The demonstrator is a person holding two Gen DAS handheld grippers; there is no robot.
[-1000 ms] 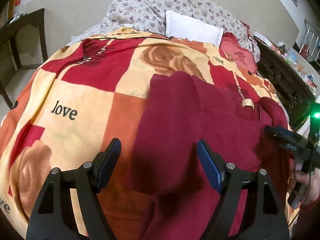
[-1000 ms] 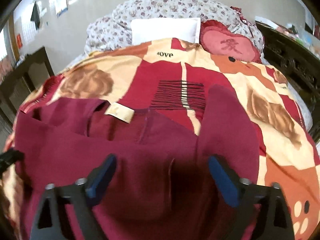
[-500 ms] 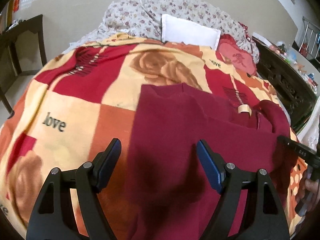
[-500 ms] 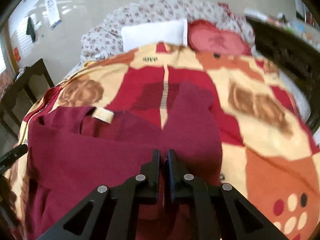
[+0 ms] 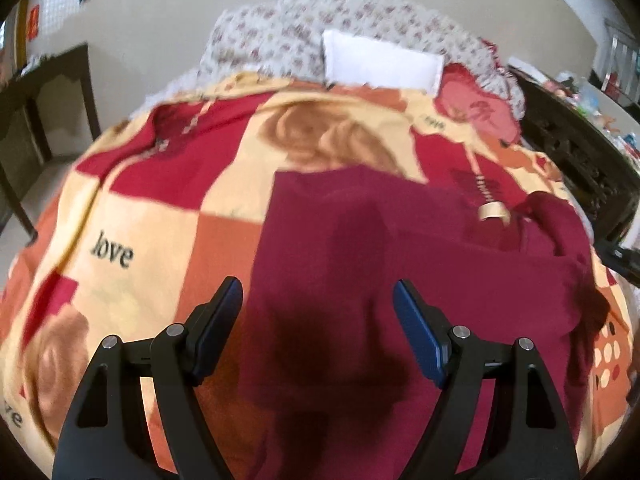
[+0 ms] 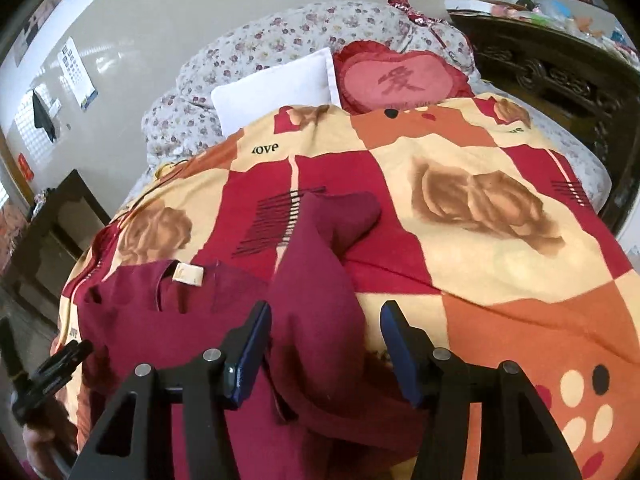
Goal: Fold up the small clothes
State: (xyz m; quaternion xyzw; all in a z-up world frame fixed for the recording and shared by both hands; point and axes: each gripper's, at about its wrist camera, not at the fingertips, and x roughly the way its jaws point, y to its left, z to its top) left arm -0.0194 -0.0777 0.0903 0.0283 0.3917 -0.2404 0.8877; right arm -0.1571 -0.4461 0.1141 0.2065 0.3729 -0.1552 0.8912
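Observation:
A dark red garment [image 5: 392,288] lies spread on the patterned blanket [image 5: 140,248], its beige neck label [image 5: 494,211] at the far right. My left gripper [image 5: 318,316] is open and empty just above the garment's left part. In the right wrist view the garment [image 6: 192,312] shows the label [image 6: 188,274] at left and one sleeve [image 6: 320,272] stretched away from me. My right gripper [image 6: 324,336] is open, its jaws on either side of the sleeve's base. The left gripper's tip [image 6: 56,364] shows at the lower left.
A white pillow [image 6: 276,84], a red heart cushion [image 6: 396,80] and a floral quilt [image 5: 280,36] lie at the bed's head. Dark carved furniture [image 6: 560,72] stands on the right, a dark table [image 5: 44,96] on the left.
My right gripper was open, shut on the garment half a second ago, and has opened again, now over the sleeve. The garment lies flatter. My left gripper stayed open and drifted slightly.

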